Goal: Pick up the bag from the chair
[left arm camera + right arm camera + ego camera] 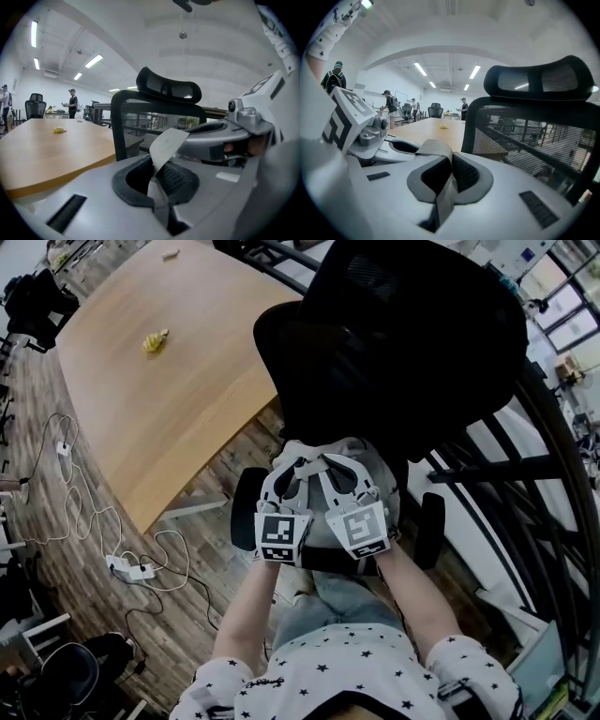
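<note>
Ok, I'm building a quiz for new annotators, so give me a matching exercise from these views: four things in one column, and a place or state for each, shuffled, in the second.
Things:
1. grey bag strap
2. office chair
3. small yellow object
4. power strip

Places or states:
A. on the floor, among white cables
B. clamped in the left gripper
C. on the wooden table
D. black, with a mesh back

Pairs: 1-B; 2-D; 3-C; 4-A
</note>
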`<state>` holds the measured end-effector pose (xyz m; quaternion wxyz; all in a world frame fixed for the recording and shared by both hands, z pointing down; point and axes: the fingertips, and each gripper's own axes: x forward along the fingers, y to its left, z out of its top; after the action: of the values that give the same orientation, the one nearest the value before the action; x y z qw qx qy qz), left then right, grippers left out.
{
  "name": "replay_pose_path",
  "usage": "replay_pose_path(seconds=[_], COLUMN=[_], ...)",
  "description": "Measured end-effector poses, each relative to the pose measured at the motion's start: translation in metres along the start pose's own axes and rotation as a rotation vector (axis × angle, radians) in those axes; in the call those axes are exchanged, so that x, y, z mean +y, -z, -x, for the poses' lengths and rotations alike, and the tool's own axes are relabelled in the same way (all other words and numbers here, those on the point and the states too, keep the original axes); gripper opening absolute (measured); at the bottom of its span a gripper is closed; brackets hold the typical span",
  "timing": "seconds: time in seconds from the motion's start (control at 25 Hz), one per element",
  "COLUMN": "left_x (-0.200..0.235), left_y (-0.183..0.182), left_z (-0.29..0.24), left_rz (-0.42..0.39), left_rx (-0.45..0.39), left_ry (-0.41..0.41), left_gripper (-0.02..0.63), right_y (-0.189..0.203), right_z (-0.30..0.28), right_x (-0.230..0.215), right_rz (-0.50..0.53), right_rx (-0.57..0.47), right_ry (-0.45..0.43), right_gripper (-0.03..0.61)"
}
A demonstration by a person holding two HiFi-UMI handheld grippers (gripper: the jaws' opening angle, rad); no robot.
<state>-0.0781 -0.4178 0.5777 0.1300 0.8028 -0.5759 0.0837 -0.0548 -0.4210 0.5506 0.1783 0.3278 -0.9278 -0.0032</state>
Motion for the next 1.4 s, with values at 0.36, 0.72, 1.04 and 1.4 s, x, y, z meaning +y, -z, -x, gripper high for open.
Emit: replay_pose_path(seconds=[0.36,0.72,1.04,1.4], left_x=[-0.055,-0.134,-0.196,-0.244], left_y=[0.012,0.006,-0.017,-0.043], left_z=[0.105,0.212,0.299,0.386], left_rz=[-0.010,-0.020,-0.034,-0.028], left_rx=[-0.059,-0.122,-0.199,-0.270], left_ry=[0.047,0.129,0.184,0.231], left_gripper=[0.017,0.014,0.012,0.012], right_y=[-0.001,-0.011,-0.034,-0.059], right_z=[0.091,0.207,0.306,0.388], right_x=[0.073,0.134,0.179,0.229], right_rz=[-0.051,-0.082,-0.124,-0.172], right_rx=[-0.075,-0.136,-0.224,-0.310], right_ry=[0.076,0.196,0.292,0.331], right_gripper=[0.000,0.000,-0.002,-0.002])
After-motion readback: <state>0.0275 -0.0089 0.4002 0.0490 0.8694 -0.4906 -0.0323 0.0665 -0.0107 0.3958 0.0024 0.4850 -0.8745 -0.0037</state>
